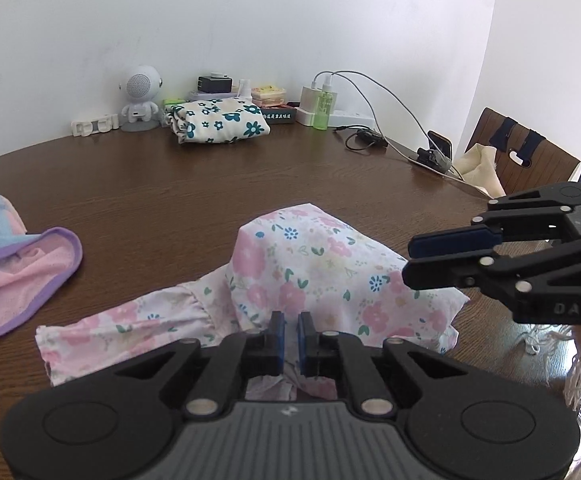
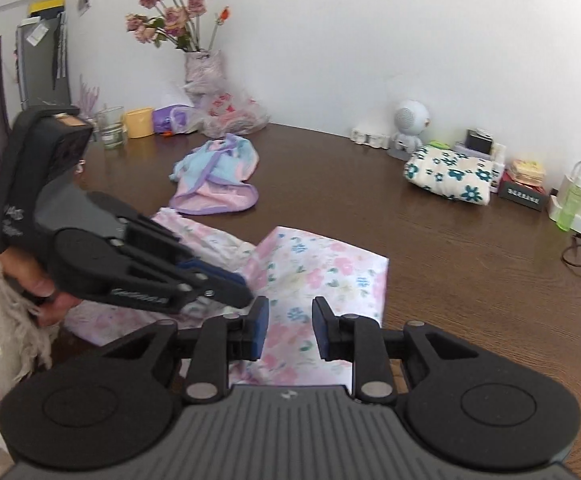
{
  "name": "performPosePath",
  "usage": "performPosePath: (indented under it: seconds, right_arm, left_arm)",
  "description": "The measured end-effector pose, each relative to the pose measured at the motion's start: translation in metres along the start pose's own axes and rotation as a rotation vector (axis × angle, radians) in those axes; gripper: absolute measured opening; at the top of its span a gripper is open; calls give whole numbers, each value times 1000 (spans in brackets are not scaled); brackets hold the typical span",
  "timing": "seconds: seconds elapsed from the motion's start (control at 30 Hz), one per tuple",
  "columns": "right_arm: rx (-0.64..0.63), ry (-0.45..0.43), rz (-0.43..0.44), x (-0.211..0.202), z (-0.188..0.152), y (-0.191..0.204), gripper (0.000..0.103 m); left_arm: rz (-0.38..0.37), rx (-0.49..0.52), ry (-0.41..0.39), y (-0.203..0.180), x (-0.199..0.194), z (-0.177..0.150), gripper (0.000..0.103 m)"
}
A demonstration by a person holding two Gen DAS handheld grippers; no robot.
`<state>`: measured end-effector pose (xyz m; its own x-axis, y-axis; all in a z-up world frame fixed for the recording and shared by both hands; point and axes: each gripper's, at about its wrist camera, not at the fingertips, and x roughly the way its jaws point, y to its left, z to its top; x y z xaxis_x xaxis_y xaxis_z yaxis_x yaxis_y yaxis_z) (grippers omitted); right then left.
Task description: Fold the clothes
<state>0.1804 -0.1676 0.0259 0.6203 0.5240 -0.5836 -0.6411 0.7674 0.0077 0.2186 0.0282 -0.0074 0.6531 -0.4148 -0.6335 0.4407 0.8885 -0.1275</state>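
Pink floral garment point(image 1: 314, 280) lies on brown wood table point(image 1: 170, 192), near edge, part-folded. Left gripper point(image 1: 291, 330) clenched on the cloth, lifting a fold. Right gripper point(image 2: 289, 322) released, jaws apart, hovering over the garment's flat part. Pastel shorts point(image 1: 18, 256) at 9 o'clock, folded teal-flower cloth point(image 1: 218, 120) at 12.

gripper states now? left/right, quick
Left gripper: shut on the pink floral garment, lifting a fold.
Right gripper: open, holding nothing, just above the same garment.
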Motion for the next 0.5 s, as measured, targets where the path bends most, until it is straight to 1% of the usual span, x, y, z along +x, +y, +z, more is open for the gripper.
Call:
performPosePath:
  seconds: [0.1, 0.2, 0.27, 0.33, 0.4, 0.5]
  right_arm:
    - [21, 37, -24, 16, -5, -12, 17]
    - [31, 65, -43, 29, -11, -18, 17]
    - [36, 73, -37, 32, -14, -16, 18]
    - [38, 81, -30, 34, -15, -15, 18]
    - [37, 91, -19, 36, -14, -16, 18]
    - [27, 99, -16, 37, -14, -14, 18]
  left_arm:
    - [6, 8, 6, -1, 0, -1, 6]
    - [7, 16, 7, -2, -3, -1, 6]
    - [3, 28, 1, -5, -7, 0, 10]
    - [-2, 53, -12, -11, -12, 3, 17]
    - [2, 86, -23, -17, -13, 6, 19]
    - [4, 105, -45, -21, -11, 13, 20]
